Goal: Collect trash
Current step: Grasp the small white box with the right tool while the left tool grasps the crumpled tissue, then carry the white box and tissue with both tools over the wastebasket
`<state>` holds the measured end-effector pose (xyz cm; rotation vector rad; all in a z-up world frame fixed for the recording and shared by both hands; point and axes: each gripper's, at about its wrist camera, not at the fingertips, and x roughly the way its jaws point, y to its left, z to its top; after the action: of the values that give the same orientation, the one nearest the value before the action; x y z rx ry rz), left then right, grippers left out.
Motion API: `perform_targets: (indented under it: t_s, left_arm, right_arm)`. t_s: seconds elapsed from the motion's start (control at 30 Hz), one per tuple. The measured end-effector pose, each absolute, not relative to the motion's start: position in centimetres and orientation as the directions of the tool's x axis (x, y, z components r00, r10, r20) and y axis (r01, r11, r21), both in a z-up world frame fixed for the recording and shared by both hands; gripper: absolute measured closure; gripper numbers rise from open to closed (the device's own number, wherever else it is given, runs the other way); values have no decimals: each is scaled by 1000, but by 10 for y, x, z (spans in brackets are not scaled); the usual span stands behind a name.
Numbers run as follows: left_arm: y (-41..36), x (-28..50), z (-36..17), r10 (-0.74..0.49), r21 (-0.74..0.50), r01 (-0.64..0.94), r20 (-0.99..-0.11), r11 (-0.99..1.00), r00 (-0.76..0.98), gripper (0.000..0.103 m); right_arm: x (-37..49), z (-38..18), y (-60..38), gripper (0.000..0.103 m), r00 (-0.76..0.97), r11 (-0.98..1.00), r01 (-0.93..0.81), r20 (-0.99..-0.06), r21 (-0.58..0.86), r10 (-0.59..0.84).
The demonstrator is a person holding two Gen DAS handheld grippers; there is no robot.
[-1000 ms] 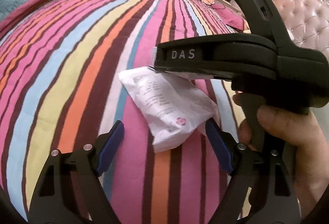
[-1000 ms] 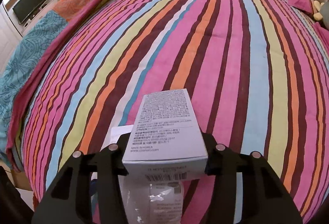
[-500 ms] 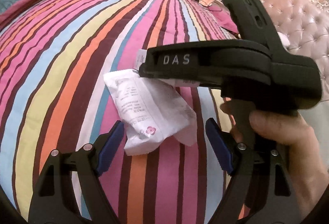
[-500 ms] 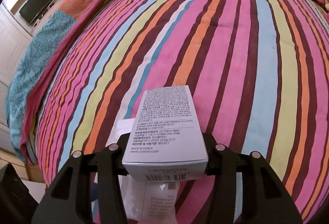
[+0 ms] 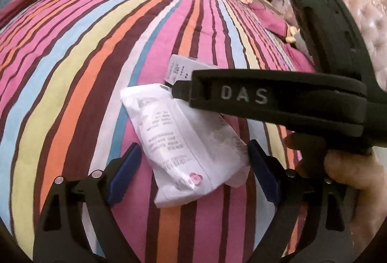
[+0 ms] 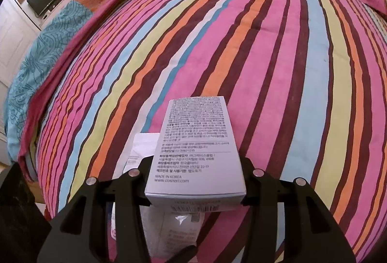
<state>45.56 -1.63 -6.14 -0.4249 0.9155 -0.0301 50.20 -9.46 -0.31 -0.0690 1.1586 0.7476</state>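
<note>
Clamping one box (image 6: pixel 196 154), the right hand-held gripper (image 6: pixel 196 185) overhangs one packet (image 5: pixel 186 149); left hand-held gripper (image 5: pixel 193 166) gapes wide.

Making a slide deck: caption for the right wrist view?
Right gripper clamps a printed carton above the striped bedspread.

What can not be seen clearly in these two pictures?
- Right wrist view: the white packet is mostly hidden under the grey box and the right gripper.
- Left wrist view: the grey box is mostly hidden behind the right gripper's body.
- Left wrist view: the packet's print is too blurred to read.
</note>
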Motion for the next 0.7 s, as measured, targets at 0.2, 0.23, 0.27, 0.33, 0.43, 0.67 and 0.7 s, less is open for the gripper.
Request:
perform_targets:
  t_s: [0.2, 0.23, 0.27, 0.33, 0.43, 0.67, 0.7]
  left_arm:
    - [-22, 466, -63, -181, -299, -107, -788, 948, 589, 24]
    - [-24, 467, -63, -177, -287, -99, -789, 953, 588, 34]
    - [-24, 466, -63, -168, -273, -93, -791, 957, 589, 39]
    - [-25, 467, -63, -154, -248, -81, -793, 966, 589, 44]
    - [-25, 468, -64, -155, -233, -55, -788, 971, 595, 49]
    - [-21, 453, -59, -177, -214, 13, -771, 977, 611, 52]
    - [-20, 450, -58, -179, -210, 20, -773, 977, 608, 52]
  right_arm:
    - [508, -4, -124, 58, 222, 779, -478, -802, 407, 555]
    - [508, -3, -127, 58, 232, 780, -466, -794, 417, 562]
    - [508, -2, -134, 58, 254, 791, -445, -788, 420, 561]
    - [505, -4, -147, 58, 292, 814, -403, -784, 418, 548]
    - [497, -10, -165, 58, 339, 842, -341, -781, 418, 524]
    - [450, -13, -200, 58, 456, 877, -240, -749, 416, 480]
    - [445, -12, -199, 58, 467, 885, -230, -752, 405, 466]
